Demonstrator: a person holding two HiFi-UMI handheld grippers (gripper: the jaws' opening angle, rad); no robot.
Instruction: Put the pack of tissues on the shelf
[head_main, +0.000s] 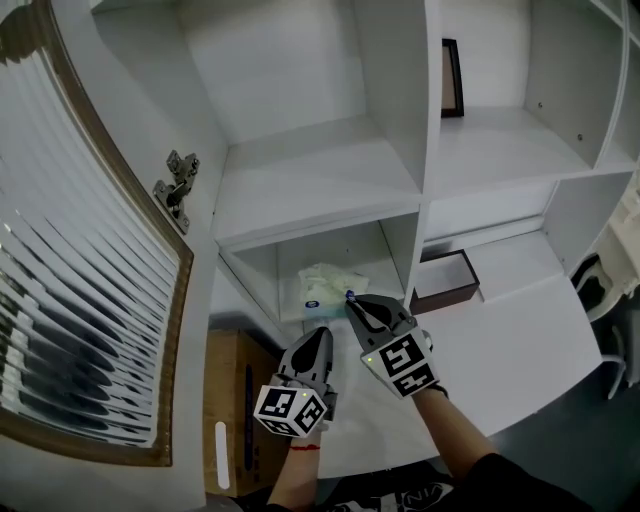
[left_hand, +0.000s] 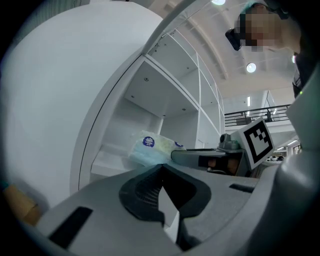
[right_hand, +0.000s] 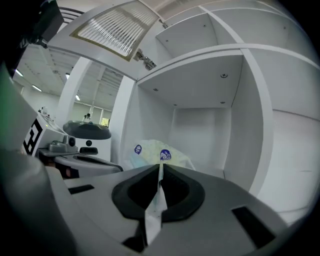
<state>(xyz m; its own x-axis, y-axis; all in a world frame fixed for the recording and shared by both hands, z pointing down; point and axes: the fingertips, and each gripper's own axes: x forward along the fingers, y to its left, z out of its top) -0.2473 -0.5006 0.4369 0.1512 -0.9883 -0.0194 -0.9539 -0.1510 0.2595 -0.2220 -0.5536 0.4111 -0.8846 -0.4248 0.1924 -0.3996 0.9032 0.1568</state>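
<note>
Mostly pale, blue-badged tissue pack (head_main: 330, 284)

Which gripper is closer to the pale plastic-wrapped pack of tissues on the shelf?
Right. The right gripper pinches the near edge of the pale wrapped pack of tissues in the low white shelf compartment; the left gripper sits back, short of the pack.

cabinet door (head_main: 90, 250) left, divider (head_main: 408, 250) right, compartment (head_main: 270, 270) open-fronted

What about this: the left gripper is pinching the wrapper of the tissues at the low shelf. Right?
Not the left gripper. The right gripper is pinching the wrapper of the tissues at the low shelf; the right gripper view shows the film between its shut jaws.
</note>
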